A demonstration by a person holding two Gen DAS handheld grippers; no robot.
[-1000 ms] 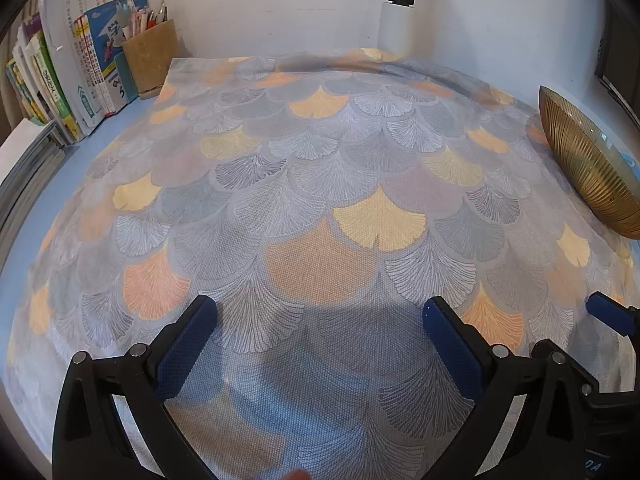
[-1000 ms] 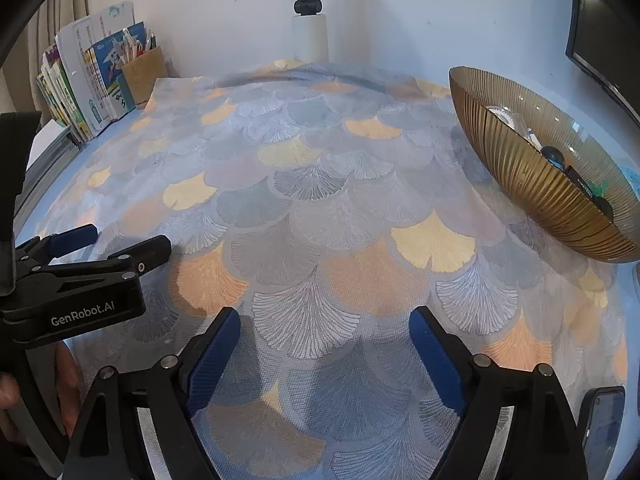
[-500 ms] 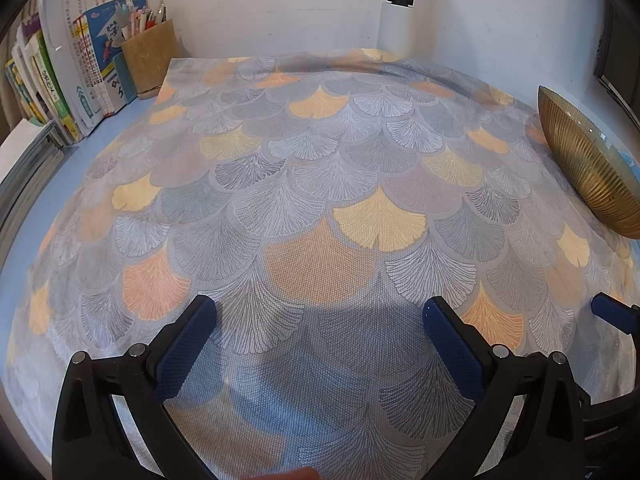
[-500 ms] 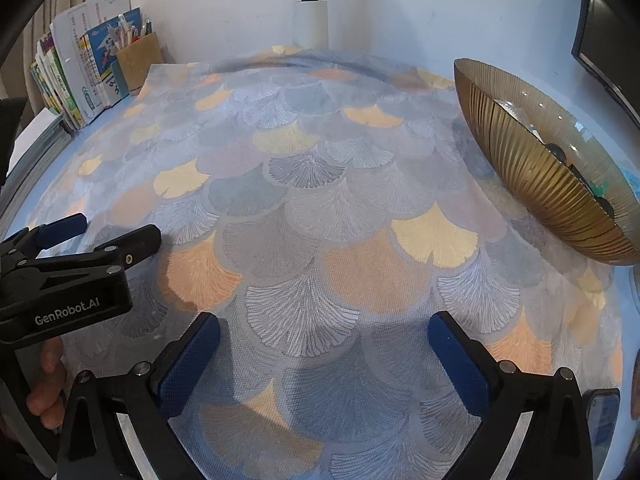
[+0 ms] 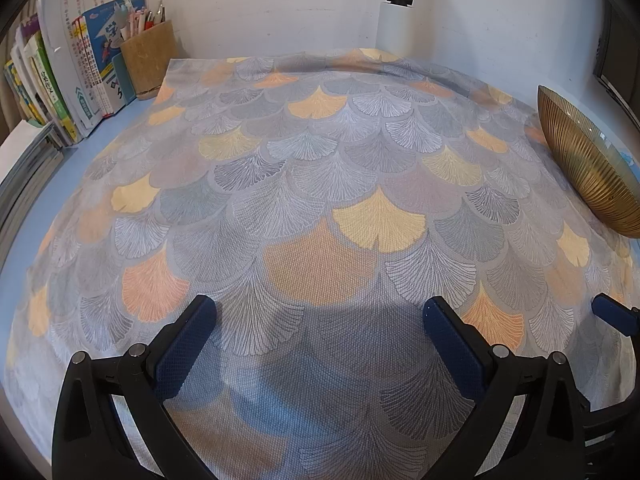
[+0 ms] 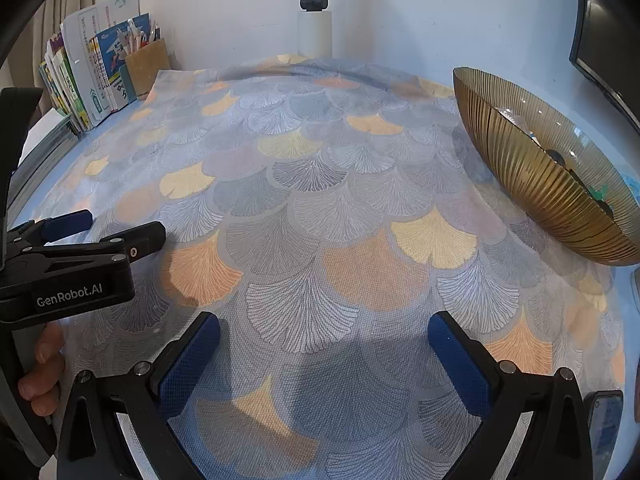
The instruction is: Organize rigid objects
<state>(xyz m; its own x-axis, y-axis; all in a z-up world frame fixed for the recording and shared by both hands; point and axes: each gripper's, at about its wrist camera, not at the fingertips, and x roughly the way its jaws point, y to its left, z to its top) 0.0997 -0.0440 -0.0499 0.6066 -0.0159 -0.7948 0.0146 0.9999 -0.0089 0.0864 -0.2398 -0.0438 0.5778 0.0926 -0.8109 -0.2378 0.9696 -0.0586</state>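
Observation:
A ribbed gold bowl (image 6: 536,168) stands at the right side of the table on a fan-patterned cloth (image 6: 320,208); several small objects lie inside it, mostly hidden by its wall. The same bowl (image 5: 584,164) shows at the right edge of the left wrist view. My left gripper (image 5: 320,312) hangs open over bare cloth with nothing between its blue pads. My right gripper (image 6: 324,328) is open wide, also over bare cloth and holding nothing. In the right wrist view the left gripper (image 6: 120,228) appears from the side at the left, held by a hand (image 6: 40,376).
Books and booklets (image 5: 72,80) and a brown pen cup (image 5: 148,60) stand at the back left. A white pole (image 6: 314,20) rises at the back wall. A dark screen (image 6: 604,52) sits at the far right. A phone-like object (image 6: 606,420) lies at the table's front right.
The right gripper's jaws spread wider between the earliest frame and half a second ago, and its view shifted slightly. The left gripper has stayed still and open.

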